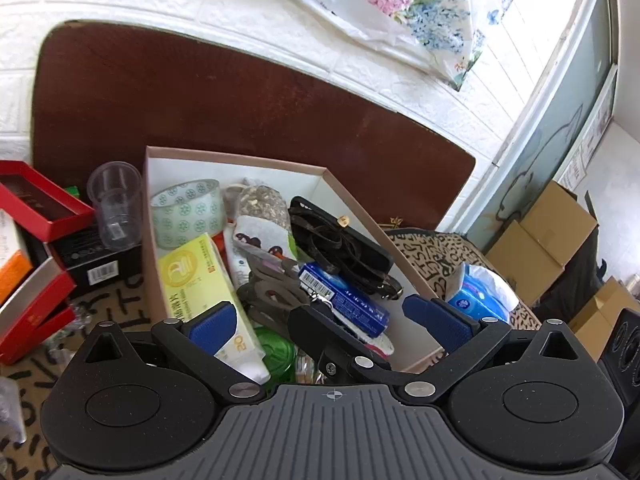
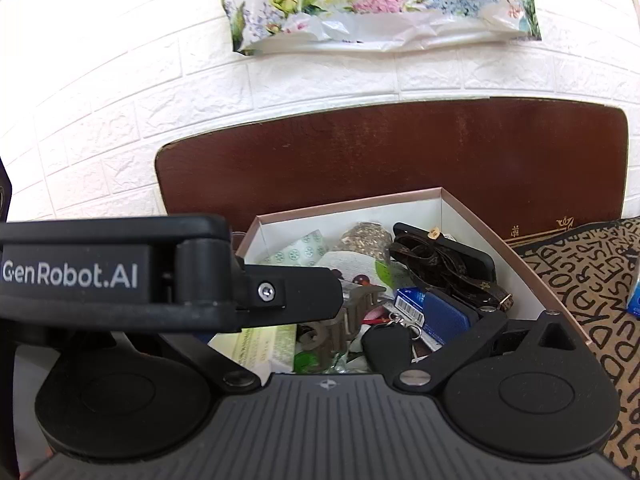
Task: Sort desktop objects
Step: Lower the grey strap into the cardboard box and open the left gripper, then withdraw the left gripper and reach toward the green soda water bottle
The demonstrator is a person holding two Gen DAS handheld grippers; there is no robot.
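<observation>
A pink-rimmed cardboard box [image 1: 240, 158] holds several items: a tape roll [image 1: 188, 212], a yellow packet [image 1: 200, 280], a blue carton [image 1: 344, 300], a black case with a brown strap [image 1: 340, 240] and a grey watch band [image 1: 272, 288]. My left gripper [image 1: 324, 320] hangs open above the box, empty. In the right wrist view the same box [image 2: 480, 220] lies below my right gripper [image 2: 360, 312], which looks open over a black key fob [image 2: 386, 346]. The left gripper's body [image 2: 120, 276] hides the right gripper's left finger.
A clear plastic cup [image 1: 116, 204] stands on a black box left of the cardboard box. Red boxes [image 1: 36, 240] are stacked at far left. A blue tissue pack [image 1: 480, 296] lies on the letter-print cloth [image 1: 436, 252] at right. A brown board [image 1: 240, 100] leans against the white wall behind.
</observation>
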